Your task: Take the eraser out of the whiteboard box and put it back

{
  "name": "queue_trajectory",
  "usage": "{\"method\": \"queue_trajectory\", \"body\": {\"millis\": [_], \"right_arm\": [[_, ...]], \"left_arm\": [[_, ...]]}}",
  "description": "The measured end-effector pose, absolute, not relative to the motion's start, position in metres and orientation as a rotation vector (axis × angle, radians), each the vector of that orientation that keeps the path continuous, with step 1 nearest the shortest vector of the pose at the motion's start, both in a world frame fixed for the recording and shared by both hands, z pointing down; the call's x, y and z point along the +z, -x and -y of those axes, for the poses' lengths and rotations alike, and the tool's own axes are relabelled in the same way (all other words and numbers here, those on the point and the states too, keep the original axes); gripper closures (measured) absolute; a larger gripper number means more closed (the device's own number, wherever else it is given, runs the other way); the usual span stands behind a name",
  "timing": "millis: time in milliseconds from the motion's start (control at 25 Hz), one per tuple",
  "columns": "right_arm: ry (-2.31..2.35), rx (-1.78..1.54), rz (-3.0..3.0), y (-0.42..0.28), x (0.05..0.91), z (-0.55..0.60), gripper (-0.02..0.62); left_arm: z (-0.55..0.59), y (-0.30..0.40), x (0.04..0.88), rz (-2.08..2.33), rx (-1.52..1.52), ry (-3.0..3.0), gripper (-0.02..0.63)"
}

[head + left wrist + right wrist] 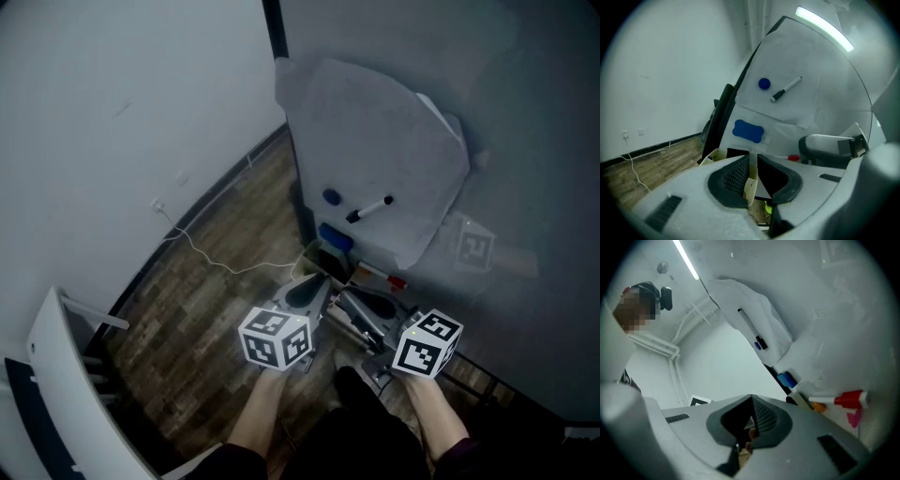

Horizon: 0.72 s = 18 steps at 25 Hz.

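The left gripper (752, 161) and right gripper (751, 409) were held clenched and empty, the blue bone-shaped eraser (748, 131) was seen on the whiteboard (825, 93) just above the cream plastic box (710, 157), and it could be knocked off by unopened jaws

My left gripper (753, 159) and right gripper (751, 401) have matt grey plastic shells; their pads (733, 177) look like black rubber, finely ribbed. The whiteboard (836, 79) is smooth with a dull sheen, and the thin sheet (787, 112) on it looks slightly wrinkled. The eraser (748, 131) on the whiteboard looks soft, matt blue. Below the whiteboard, the box (710, 156) looks like cream plastic and the floor (216, 272) is matt wood plank.
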State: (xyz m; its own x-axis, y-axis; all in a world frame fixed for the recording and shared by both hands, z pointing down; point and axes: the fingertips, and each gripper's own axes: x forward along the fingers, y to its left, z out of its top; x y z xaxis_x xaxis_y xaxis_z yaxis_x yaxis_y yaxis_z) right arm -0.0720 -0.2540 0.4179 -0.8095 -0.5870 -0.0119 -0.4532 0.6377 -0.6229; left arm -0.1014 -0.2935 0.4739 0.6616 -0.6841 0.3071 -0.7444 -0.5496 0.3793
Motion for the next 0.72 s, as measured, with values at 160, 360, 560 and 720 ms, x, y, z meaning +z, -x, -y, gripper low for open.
{"method": "queue_trajectory", "body": {"millis": [160, 360, 560, 720], "right_arm": [[0.873, -0.918, -2.638, 0.064, 0.420, 0.257, 0.592], [0.909, -0.930, -2.625, 0.051, 0.427, 0.262, 0.592], [0.926, -0.925, -2.622, 0.043, 0.427, 0.263, 0.592], [0.926, -0.933, -2.621, 0.041, 0.429, 0.262, 0.592]], "left_arm": [[0.310, 0.095, 0.483, 1.122, 0.195, -2.398, 0.496], [0.327, 0.093, 0.490, 1.172, 0.232, -2.395, 0.446], [0.338, 0.091, 0.496, 1.190, 0.270, -2.380, 0.401], [0.344, 0.089, 0.501, 1.188, 0.295, -2.376, 0.383]]}}
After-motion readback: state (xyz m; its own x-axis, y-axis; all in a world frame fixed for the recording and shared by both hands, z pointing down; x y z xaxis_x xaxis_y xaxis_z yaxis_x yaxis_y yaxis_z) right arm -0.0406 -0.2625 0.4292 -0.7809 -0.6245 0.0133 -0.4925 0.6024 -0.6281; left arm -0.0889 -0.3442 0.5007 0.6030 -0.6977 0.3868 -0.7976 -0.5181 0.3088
